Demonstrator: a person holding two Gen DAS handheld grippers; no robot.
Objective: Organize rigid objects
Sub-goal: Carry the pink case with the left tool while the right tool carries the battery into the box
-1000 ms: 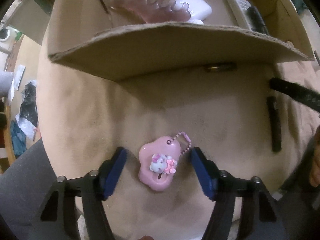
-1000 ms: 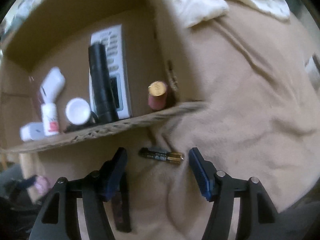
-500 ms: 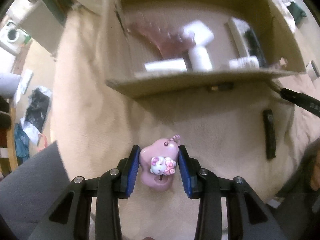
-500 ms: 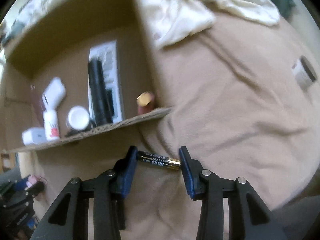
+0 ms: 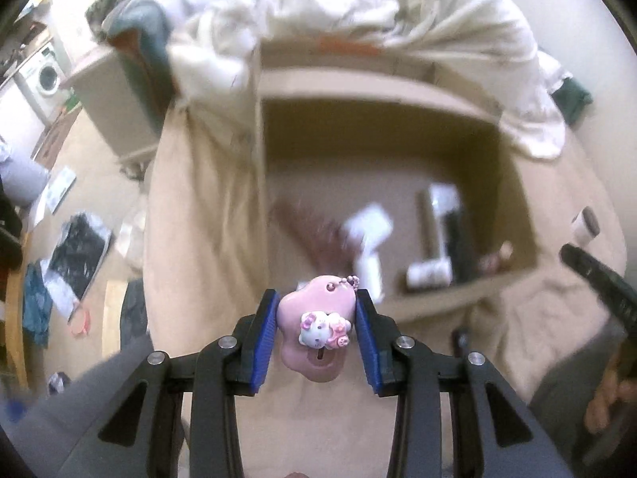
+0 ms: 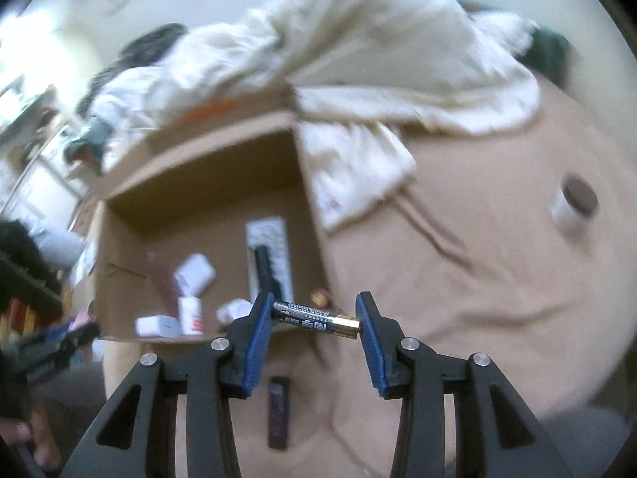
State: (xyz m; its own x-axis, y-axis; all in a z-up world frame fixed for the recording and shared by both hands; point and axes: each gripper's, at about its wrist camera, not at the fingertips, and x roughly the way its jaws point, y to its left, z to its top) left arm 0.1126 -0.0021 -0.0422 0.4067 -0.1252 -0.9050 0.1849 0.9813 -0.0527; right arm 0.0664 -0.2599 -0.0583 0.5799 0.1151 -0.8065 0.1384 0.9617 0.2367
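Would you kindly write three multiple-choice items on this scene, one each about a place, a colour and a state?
1. Where does the white remote lie?
A. inside the cardboard box
B. on the beige blanket
C. on the floor

2. What colour is the cloud-shaped charm?
A. green
B. pink
C. yellow

3. How is the battery held?
A. lying loose on the blanket
B. clamped by its ends
C. standing in the box

Key:
1 A, the white remote lies on the floor of the cardboard box.
2 B, the cloud-shaped charm in the left tool is pink.
3 B, the right tool presses both ends of the battery.
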